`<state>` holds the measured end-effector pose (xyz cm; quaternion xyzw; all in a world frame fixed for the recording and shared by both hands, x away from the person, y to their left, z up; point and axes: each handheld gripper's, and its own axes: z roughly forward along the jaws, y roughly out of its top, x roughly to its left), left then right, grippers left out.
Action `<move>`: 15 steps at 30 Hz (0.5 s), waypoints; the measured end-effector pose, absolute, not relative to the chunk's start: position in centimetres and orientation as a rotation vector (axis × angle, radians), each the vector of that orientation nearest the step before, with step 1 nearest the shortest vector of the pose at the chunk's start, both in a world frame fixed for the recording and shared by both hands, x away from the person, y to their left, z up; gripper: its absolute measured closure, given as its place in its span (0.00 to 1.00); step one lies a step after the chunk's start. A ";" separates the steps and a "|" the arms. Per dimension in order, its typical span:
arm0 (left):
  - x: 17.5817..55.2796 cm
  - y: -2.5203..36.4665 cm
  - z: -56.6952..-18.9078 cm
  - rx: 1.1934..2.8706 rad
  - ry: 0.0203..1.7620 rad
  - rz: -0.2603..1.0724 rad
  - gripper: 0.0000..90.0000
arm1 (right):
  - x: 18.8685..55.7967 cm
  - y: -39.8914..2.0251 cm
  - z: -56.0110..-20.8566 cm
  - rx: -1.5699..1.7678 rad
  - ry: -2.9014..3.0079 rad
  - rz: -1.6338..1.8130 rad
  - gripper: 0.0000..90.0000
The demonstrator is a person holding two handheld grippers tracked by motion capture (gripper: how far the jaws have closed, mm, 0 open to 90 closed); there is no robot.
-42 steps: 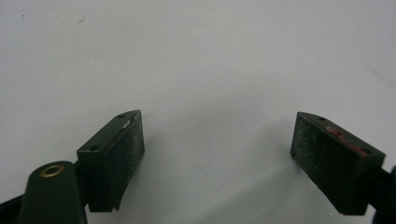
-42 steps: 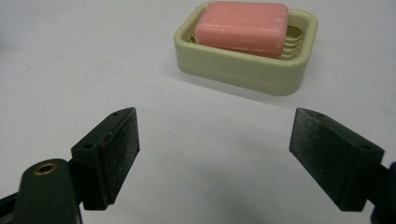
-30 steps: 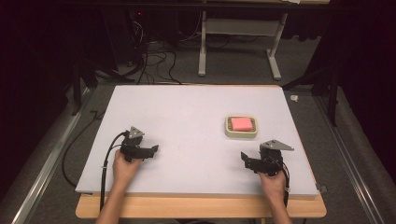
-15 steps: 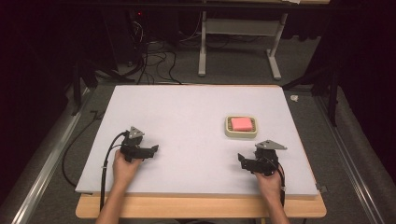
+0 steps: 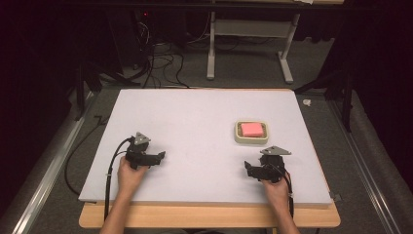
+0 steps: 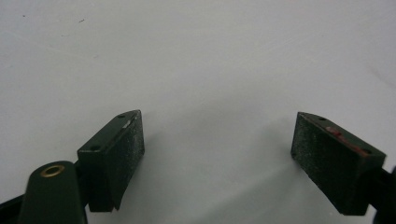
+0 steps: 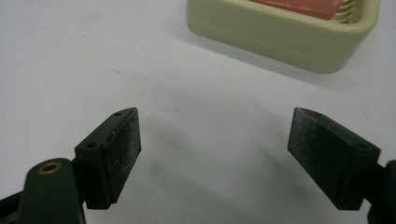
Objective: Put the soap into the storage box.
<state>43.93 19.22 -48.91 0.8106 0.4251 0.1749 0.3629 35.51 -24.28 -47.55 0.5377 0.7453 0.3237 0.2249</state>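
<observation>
Pink block (image 5: pixel 251 128) in cream tray (image 5: pixel 238 137) on white board (image 5: pixel 195 126) | left gripper (image 5: pixel 160 156) jaws spread, empty | right gripper (image 5: pixel 247 169) jaws spread, empty, near tray

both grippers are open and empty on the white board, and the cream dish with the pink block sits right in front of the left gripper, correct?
Not quite. The cream dish with the pink block sits in front of the right gripper, not the left gripper; the high view and the right gripper view show it. The rest holds: both grippers are open and empty over the white board.
</observation>
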 end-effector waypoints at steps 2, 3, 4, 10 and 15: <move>43.9 19.2 -48.9 2.086 1.095 0.450 0.20 | 35.6 -24.0 -47.7 1.477 2.061 0.883 0.20; 43.9 19.2 -48.9 2.087 1.095 0.450 0.20 | 35.6 -24.0 -47.7 1.476 2.062 0.883 0.20; 43.9 19.2 -48.9 2.086 1.095 0.450 0.20 | 35.7 -23.9 -47.8 1.475 2.063 0.884 0.20; 43.9 19.2 -48.9 2.086 1.094 0.450 0.20 | 35.9 -23.7 -48.3 1.476 2.073 0.863 0.20; 43.9 19.2 -48.9 2.086 1.095 0.450 0.20 | 35.9 -23.6 -48.3 1.469 2.077 0.848 0.20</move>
